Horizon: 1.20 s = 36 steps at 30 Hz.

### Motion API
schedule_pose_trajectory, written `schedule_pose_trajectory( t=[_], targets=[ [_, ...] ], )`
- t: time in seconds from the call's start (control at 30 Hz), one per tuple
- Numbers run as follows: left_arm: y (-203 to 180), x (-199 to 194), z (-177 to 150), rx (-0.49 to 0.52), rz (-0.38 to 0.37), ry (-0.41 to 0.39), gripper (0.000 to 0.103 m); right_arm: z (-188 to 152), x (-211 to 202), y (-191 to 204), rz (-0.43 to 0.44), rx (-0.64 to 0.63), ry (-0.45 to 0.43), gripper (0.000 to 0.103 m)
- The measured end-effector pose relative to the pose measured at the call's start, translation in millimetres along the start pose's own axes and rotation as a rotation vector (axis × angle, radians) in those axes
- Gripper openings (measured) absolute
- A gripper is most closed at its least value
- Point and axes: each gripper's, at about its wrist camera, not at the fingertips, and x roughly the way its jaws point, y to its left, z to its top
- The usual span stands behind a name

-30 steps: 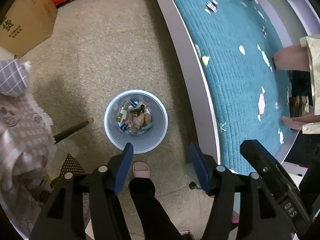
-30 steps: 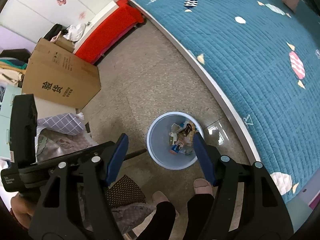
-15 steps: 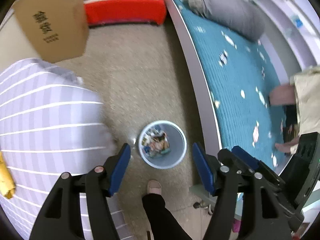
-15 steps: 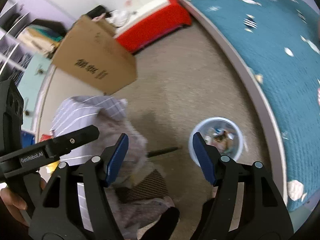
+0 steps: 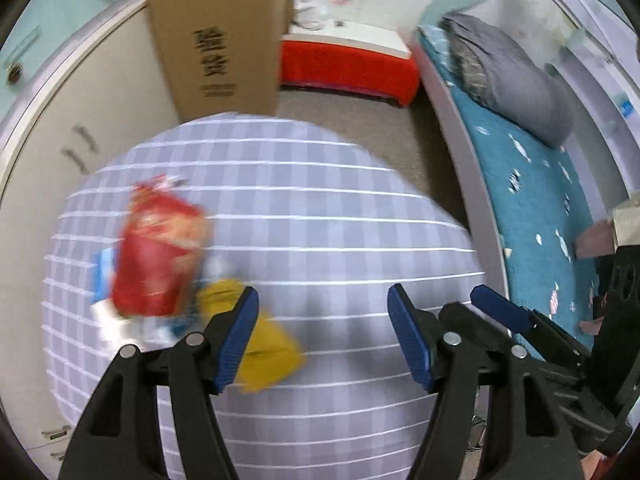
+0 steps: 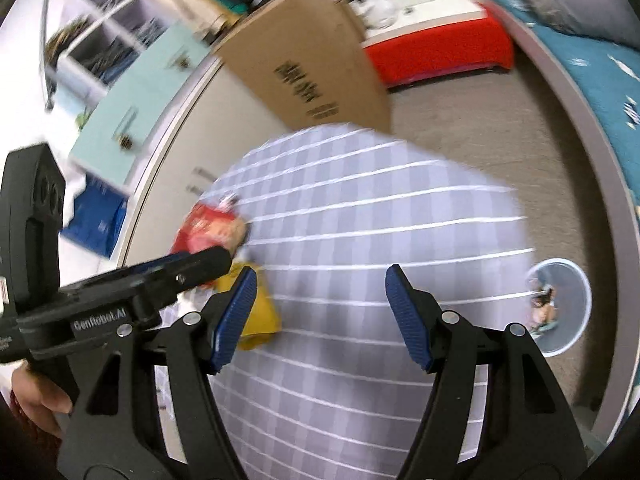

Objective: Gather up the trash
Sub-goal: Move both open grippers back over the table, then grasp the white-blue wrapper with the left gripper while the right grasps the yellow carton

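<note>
A red snack bag (image 5: 158, 256) and a yellow wrapper (image 5: 266, 350) lie on a grey checked cloth surface (image 5: 340, 220), with small blue and white scraps beside them. They also show in the right wrist view, the red bag (image 6: 208, 232) and the yellow wrapper (image 6: 260, 316). My left gripper (image 5: 320, 336) is open and empty above the cloth, right of the trash. My right gripper (image 6: 318, 316) is open and empty, with the left gripper's body at its left. A pale blue bin (image 6: 560, 308) with trash inside stands on the floor at right.
A tall cardboard box (image 5: 218, 40) leans on white cabinets behind the cloth. A red bench (image 5: 348, 66) stands at the back. A bed with a teal quilt (image 5: 532, 208) and grey pillow (image 5: 508, 76) runs along the right. Beige floor lies between.
Both grippers have swung up and left from over the bin to over the checked cloth. The trash on the cloth has come into view. Both stay open.
</note>
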Motion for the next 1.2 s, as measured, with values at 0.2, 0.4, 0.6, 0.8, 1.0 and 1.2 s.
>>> schedule_pose_trajectory(
  t=[0.2, 0.4, 0.6, 0.8, 1.0, 1.2],
  targets=[
    [78.5, -6.6, -7.5, -0.055, 0.021, 0.006, 0.066, -23.7, 53.9, 61.3, 0.008, -0.069, 0.093, 0.066],
    [109.3, 0.2, -14.0, -0.04, 0.028, 0.03, 0.066, -36.9, 100.8, 90.6, -0.046, -0.155, 0.145, 0.067],
    [97.6, 6.1, -20.1, 0.086, -0.022, 0.046, 0.066, -44.8, 113.6, 81.8, -0.066, -0.178, 0.188, 0.045],
    [62.2, 11.3, -24.7, 0.246, -0.109, 0.026, 0.064, -43.7, 76.4, 55.9, -0.109, -0.112, 0.118, 0.043],
    [52.6, 44.9, -12.2, 0.279, -0.151, 0.075, 0.05, -37.9, 63.9, 36.4, -0.112, -0.031, 0.086, 0.043],
    [75.1, 75.4, -2.2, 0.207, -0.114, 0.144, 0.038, -37.3, 62.2, 30.5, -0.09, -0.002, 0.082, 0.043]
  ],
)
